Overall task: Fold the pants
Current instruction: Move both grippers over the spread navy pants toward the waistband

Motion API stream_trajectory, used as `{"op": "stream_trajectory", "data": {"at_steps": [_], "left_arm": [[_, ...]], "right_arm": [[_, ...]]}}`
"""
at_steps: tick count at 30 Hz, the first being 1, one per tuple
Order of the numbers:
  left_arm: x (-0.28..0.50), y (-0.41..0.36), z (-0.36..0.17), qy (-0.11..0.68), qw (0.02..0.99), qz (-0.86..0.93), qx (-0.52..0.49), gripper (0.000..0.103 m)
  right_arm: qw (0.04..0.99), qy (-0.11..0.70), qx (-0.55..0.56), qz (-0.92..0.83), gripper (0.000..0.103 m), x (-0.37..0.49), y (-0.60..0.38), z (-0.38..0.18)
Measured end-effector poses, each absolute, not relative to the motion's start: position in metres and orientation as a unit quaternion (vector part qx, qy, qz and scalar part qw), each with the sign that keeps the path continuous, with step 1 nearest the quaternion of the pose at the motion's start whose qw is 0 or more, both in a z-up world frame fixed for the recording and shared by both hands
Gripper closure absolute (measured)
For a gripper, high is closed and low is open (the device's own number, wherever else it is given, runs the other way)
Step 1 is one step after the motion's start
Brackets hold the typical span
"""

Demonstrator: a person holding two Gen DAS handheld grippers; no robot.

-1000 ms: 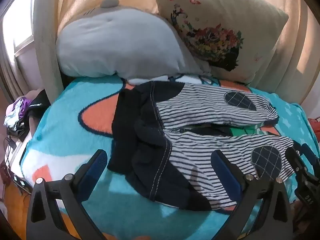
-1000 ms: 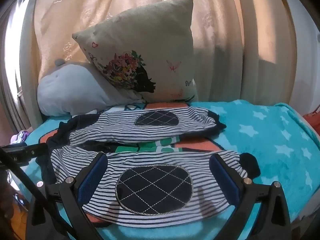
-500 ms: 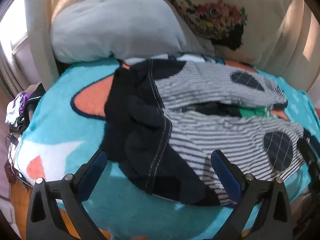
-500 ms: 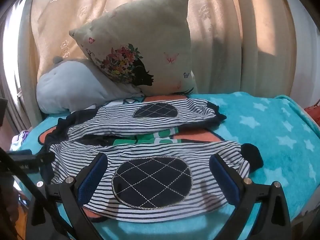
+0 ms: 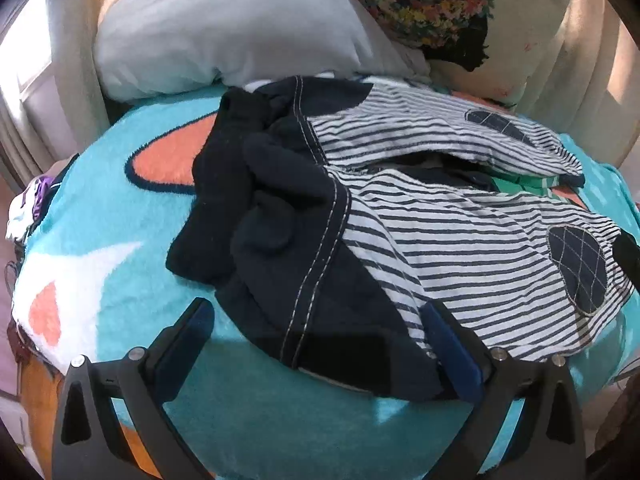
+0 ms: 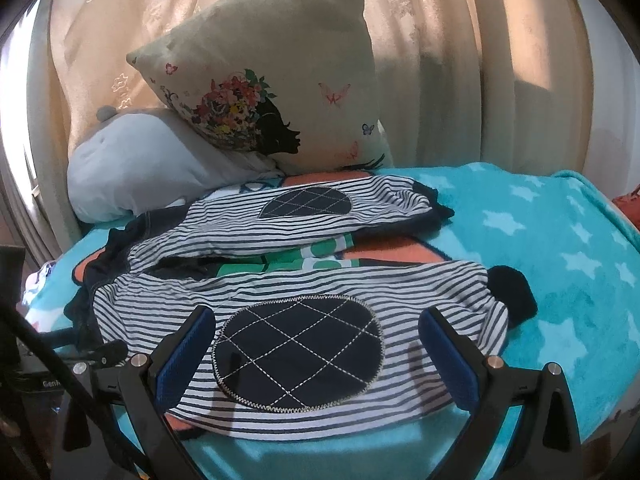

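Striped navy-and-white knit pants with quilted knee patches, flat on turquoise fleece blanket. Left gripper spread at dark waistband; right gripper spread over near leg. Soft, light, floppy (pinch hem edges). Beyond: floral cushion.

The pants are showing navy and white stripes, with a solid navy waist stitched in white and 2 navy oval knee patches crossed by white diamond stitching. The blanket is showing turquoise with paler stars, plus orange, white and green shapes. One pillow is showing beige with multicoloured flowers, butterflies and a black silhouette; the other pillow is looking pale grey. The curtain is glowing cream.
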State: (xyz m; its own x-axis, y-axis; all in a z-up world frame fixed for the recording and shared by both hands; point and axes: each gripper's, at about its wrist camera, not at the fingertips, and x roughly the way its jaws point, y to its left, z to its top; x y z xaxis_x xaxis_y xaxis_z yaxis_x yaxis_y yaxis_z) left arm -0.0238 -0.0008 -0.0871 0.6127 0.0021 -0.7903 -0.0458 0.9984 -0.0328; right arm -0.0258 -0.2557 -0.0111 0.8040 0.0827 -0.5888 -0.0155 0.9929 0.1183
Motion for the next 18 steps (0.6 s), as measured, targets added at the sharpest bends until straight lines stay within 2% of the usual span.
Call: {"op": "stream_trajectory", "data": {"at_steps": [6,12,18], "left_arm": [[-0.01,-0.002,-0.076,0.446,0.895,0.012,-0.019,0.0],[-0.015,0.004,-0.054,0.438,0.898,-0.005,-0.051,0.0],[-0.037,0.04,0.0,0.358,0.931,0.014,-0.065,0.0]], "right_arm": [[0.957,0.283,0.056,0.016,0.0,-0.035,-0.259,-0.006],[0.948,0.312,0.055,0.043,0.0,-0.034,-0.257,-0.011],[0.954,0.291,0.059,0.03,0.0,-0.04,-0.266,0.004]]}}
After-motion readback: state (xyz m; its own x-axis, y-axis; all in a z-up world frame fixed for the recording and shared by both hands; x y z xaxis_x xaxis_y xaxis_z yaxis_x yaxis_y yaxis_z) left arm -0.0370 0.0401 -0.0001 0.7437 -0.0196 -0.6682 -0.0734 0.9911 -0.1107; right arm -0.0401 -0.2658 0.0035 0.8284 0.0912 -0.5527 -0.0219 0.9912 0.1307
